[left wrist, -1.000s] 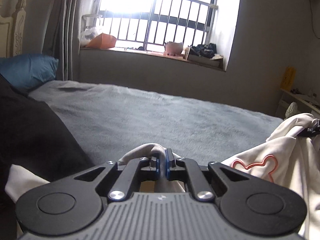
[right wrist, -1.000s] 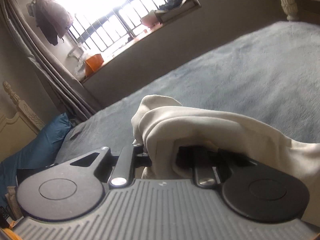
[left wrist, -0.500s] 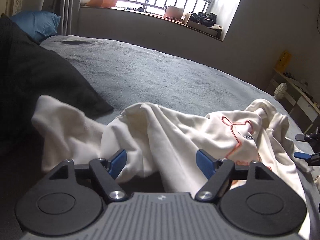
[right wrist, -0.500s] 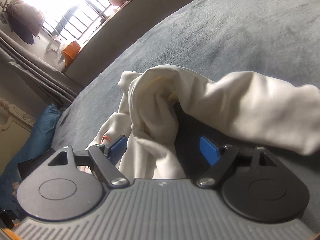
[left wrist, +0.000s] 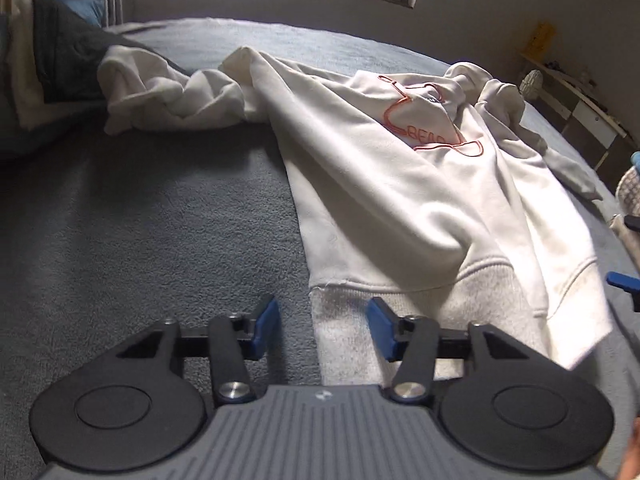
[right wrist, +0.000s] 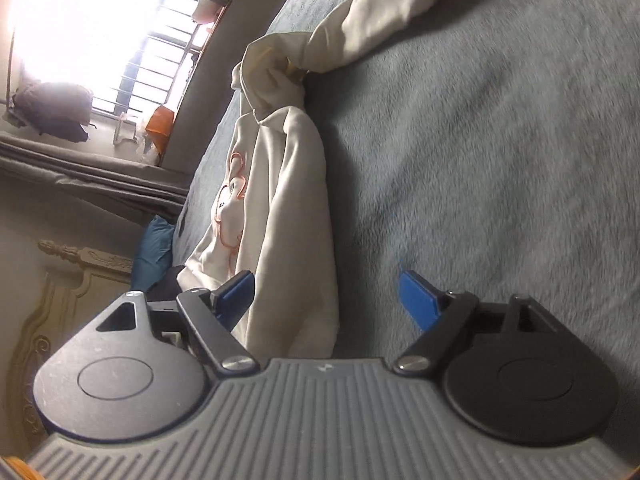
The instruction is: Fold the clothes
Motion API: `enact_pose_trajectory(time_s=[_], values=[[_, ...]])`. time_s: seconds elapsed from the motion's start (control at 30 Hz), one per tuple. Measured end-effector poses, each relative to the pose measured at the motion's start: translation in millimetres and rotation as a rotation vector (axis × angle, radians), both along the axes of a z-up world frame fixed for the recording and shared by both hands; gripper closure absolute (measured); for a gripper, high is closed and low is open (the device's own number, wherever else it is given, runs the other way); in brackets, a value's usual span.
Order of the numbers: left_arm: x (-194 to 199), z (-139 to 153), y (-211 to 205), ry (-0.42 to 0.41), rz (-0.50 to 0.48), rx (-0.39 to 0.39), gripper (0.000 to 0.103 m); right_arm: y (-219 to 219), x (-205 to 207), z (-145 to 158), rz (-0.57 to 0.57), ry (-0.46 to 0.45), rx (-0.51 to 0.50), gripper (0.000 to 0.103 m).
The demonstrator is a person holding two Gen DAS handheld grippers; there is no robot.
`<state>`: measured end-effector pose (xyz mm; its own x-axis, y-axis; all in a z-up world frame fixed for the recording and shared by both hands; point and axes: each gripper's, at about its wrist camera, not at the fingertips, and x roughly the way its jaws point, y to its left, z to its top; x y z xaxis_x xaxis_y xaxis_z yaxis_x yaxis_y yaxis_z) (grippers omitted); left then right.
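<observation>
Sweatshirt (left wrist: 400,184) on bed (left wrist: 140,220), jaws wide

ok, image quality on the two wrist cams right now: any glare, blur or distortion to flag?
Left wrist: even light, soft shadows in the folds of the cream sweatshirt, fisheye bends the grey bedspread; edges dark. Right wrist: barred window is blown out to white, view is rolled sideways, bedspread at right looks smeared; open right gripper stays sharp.

Bare bed (left wrist: 140,220) lies open left of the cream sweatshirt (left wrist: 400,184). A dark garment (left wrist: 64,52) blocks the far left. Right of the sweatshirt's edge, the bed is bare too.
</observation>
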<state>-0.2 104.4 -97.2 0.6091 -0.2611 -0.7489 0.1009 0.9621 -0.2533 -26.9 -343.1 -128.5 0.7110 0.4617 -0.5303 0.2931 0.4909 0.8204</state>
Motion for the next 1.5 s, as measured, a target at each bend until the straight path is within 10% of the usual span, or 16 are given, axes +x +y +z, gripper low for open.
enact_pose_trajectory(time_s=[0.07,0.53,0.9,1.07,1.5], values=[[-11,-3,-8,-0.022,0.017,0.016,0.099,8,-8,1,0.010,-0.008,-0.019,0.025],[-59,30,72,-0.039,0.355,0.033,0.099,28,-5,4,0.121,-0.014,-0.143,0.036],[-54,2,66,-0.004,0.383,0.087,0.099,60,10,-14,0.177,0.057,-0.047,0.062],[-53,-2,70,-0.008,0.388,0.070,0.099,64,12,-19,0.173,0.078,-0.031,0.098],[-49,-8,74,-0.009,0.404,0.025,0.098,-12,-47,41,0.039,0.012,-0.298,0.101]])
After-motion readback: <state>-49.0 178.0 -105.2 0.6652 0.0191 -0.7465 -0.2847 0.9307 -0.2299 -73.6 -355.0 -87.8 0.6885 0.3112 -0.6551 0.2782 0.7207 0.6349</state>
